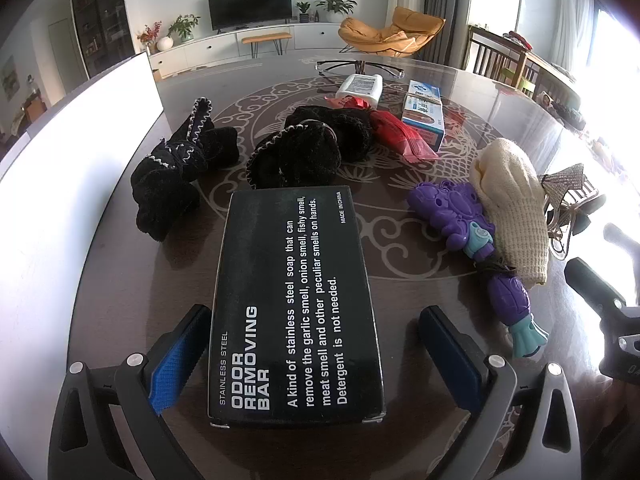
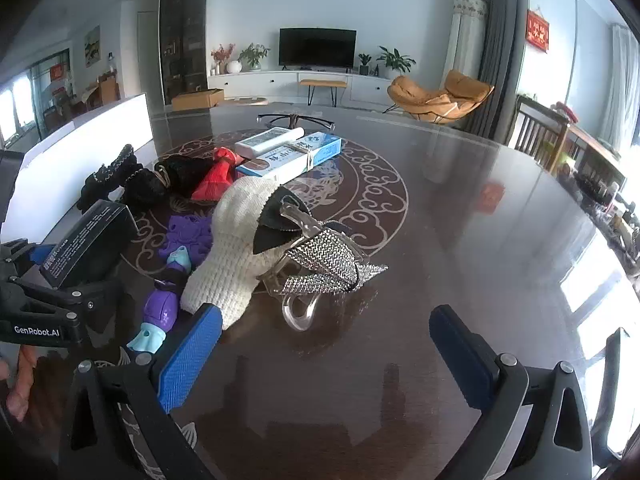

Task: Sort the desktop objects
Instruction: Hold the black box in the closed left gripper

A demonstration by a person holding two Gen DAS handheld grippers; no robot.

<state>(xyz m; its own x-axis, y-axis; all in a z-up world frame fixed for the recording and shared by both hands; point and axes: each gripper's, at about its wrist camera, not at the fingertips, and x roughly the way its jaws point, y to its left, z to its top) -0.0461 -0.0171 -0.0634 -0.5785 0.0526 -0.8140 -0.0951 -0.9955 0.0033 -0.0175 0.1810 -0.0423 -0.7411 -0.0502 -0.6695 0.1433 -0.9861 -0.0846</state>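
Observation:
A black box (image 1: pixel 292 304) printed "Odor Removing Bar" lies lengthwise between the fingers of my left gripper (image 1: pixel 316 316). That gripper is open: the left pad (image 1: pixel 180 360) is at the box's edge, while the right pad (image 1: pixel 448 356) stands apart from it. In the right wrist view the same box (image 2: pixel 88 240) shows tilted at the far left. My right gripper (image 2: pixel 328 356) is open with nothing between its fingers, low over bare table. Just ahead of it lie a rhinestone hair clip (image 2: pixel 324 260) and a cream knitted mitt (image 2: pixel 236 256), with a purple toy (image 2: pixel 180 240) left of the mitt.
Two black knitted pieces (image 1: pixel 176 176) (image 1: pixel 316 148), a red packet (image 1: pixel 400 132), a white bottle (image 1: pixel 360 88), a blue-white carton (image 1: pixel 424 116) and glasses (image 1: pixel 360 68) lie farther back. A white board (image 1: pixel 80 152) stands along the left. The dark table (image 2: pixel 460 240) stretches to the right.

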